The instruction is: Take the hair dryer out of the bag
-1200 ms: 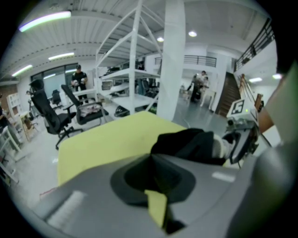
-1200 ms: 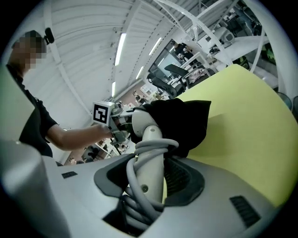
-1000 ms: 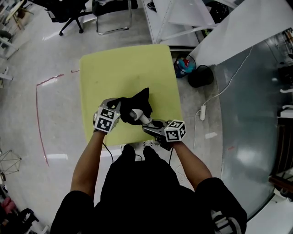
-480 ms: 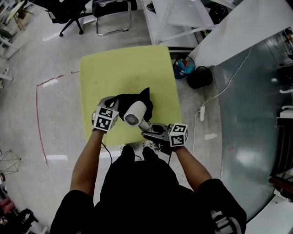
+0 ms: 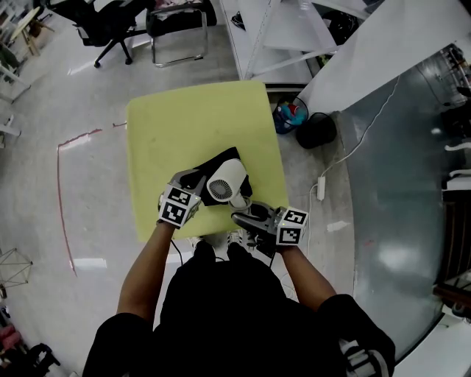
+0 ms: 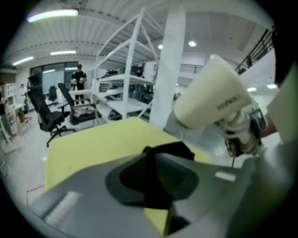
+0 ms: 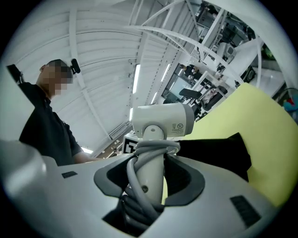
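1. The table (image 5: 184, 118) has a plain yellow top with rounded corners. Only the bag and the dryer are over it, both near the edge closest to the person.
2. The bag (image 5: 221, 157), of black cloth, lies flat and crumpled on the table.
3. The hair dryer (image 5: 224, 184) is white and fully outside the bag. It is held up over the bag's near part, with its round rear grille facing up at the head view.
4. The right gripper (image 7: 149, 186) is clamped on the dryer's handle, and the grey cord is wound round that handle between the jaws.
5. The left gripper (image 6: 156, 186) is at the bag's left edge. Its jaws have just been opening and stand slightly apart, with a strip of the black cloth between them.
6. The floor (image 5: 73, 96) is pale and glossy, with a red line (image 5: 62, 184) marked on it left of the table.
7. Beyond the table stand a black office chair (image 5: 110, 22), a metal-framed chair (image 5: 176, 22) and a white shelving frame (image 5: 272, 37).
8. To the table's right are a black bin (image 5: 318, 131) and a white power strip (image 5: 321, 188) with its cable trailing away.
9. In the left gripper view a person (image 6: 78, 76) stands far off by the chairs, under long ceiling lights (image 6: 51, 15).
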A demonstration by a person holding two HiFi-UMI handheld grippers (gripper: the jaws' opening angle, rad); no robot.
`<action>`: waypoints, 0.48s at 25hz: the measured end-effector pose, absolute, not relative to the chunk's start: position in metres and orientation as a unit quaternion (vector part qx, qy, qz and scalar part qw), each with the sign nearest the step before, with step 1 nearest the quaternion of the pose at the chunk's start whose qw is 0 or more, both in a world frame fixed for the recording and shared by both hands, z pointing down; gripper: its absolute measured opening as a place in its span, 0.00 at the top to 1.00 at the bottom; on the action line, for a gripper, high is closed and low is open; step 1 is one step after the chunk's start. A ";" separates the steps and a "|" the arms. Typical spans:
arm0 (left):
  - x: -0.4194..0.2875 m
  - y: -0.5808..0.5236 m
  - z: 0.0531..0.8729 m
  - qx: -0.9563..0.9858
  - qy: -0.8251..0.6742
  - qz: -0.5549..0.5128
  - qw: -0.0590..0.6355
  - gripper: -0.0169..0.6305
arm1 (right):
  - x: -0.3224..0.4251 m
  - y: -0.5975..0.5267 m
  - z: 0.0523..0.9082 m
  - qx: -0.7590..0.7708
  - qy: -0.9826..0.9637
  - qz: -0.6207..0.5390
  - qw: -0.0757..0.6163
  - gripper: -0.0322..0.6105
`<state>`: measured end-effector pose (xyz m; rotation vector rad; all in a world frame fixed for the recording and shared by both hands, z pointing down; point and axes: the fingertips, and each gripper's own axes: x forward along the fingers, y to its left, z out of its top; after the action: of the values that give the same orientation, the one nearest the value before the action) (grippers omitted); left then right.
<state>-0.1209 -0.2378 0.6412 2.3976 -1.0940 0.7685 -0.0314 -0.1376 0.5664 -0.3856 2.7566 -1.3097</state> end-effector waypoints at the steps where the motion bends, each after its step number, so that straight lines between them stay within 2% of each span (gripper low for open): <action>1: -0.117 -0.232 0.642 0.858 -0.387 0.275 0.196 0.84 | -0.029 -0.142 0.567 -0.136 0.896 -0.421 0.031 0.66; 8: -0.107 -0.188 0.641 0.861 -0.391 0.248 0.210 0.56 | -0.020 -0.178 0.553 -0.202 0.899 -0.386 0.047 0.66; 12: -0.125 -0.174 0.621 0.859 -0.417 0.208 0.212 0.52 | -0.017 -0.201 0.536 -0.245 0.898 -0.360 0.066 0.66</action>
<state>-0.1247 -0.1739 0.6205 2.3855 -1.1574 0.5774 -0.0171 -0.2012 0.5364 -0.7384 2.7071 -1.0855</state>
